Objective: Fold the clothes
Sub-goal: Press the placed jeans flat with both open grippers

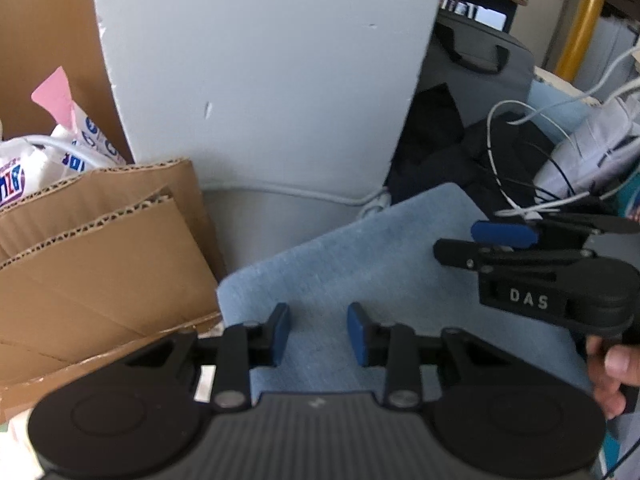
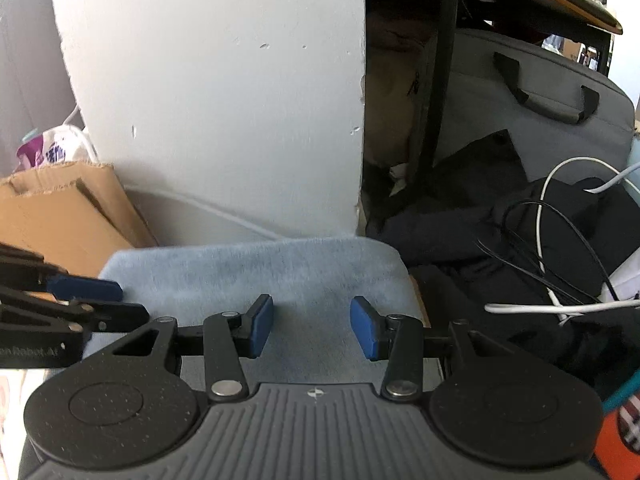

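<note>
Left gripper [image 1: 318, 332]: nearest to its camera; jaws apart, nothing between the blue pads, only the blue cloth [image 1: 360, 272] under them.
Right gripper [image 2: 312, 330]: jaws also apart and empty, above the near half of the cloth. In the left view it shows from the side [image 1: 476, 242] over the right part of the cloth, with a hand [image 1: 612, 368] on its grip.
Cloth: pale blue, folded flat, with a rounded far edge. It lies in front of the white pillar [image 2: 216, 100], and both grippers are over it.
Beside the cloth: a cardboard box [image 1: 104, 264] to the left, dark clothes [image 2: 472, 216] with white and black cables [image 2: 540, 216] to the right.
Beyond the cloth: the pillar, then a grey bag [image 2: 532, 92] with handles to the right of it.
Risk: the cables lie near the right edge of the cloth. I think a pad can catch one if the right gripper reaches there, and pull it with the cloth. A grip on only the top layer can also open the fold.
Writing: "DAS" on the right gripper. The print on the left gripper and on the white packs [image 1: 60, 156] behind the box is too unclear to read.
</note>
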The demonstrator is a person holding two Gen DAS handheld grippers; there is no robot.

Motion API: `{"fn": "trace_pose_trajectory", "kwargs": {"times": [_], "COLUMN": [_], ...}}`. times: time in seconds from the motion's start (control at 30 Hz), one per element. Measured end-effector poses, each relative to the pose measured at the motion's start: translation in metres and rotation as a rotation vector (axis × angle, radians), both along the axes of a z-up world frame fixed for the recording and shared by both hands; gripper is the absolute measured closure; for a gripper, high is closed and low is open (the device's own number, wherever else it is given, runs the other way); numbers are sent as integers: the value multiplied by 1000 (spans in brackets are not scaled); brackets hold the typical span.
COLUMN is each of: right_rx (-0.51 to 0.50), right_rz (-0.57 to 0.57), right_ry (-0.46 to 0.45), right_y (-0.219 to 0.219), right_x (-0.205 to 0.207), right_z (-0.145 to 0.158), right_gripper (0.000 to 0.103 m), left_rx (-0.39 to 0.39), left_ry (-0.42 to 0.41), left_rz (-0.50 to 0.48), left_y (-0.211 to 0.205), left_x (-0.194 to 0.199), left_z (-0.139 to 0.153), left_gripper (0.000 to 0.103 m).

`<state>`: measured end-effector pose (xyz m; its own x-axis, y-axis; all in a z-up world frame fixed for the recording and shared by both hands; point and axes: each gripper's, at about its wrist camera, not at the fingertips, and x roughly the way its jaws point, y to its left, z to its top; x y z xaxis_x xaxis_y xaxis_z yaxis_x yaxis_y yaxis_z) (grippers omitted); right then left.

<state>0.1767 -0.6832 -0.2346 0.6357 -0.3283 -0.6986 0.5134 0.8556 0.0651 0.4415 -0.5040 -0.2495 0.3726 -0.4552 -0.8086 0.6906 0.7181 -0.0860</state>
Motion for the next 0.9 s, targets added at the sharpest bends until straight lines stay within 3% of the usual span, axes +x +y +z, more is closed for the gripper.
{"fn": "trace_pose_trajectory", "kwargs": {"times": [0.3,0.57,0.8,0.9], "right_rx": [42,87,72,67], "right_rz": [-10,28,56,75], "right_ry": [15,42,102,109], "right_y": [-13,3,30,39], "right_x": [7,-20,-48,-63], "right_z": [-3,6,-1,-3], "right_gripper": [53,53,53,52], "left_rx": [-5,-31,-54,-18], "left_ry": [-14,-1,91,96], "left_rz": [-22,-91,-149,-169], "left_y": [7,22,29,32], "left_x": [-12,-37,-67,-73], "left_z": [7,25,28,18], "left_gripper": [69,69,70,70]}}
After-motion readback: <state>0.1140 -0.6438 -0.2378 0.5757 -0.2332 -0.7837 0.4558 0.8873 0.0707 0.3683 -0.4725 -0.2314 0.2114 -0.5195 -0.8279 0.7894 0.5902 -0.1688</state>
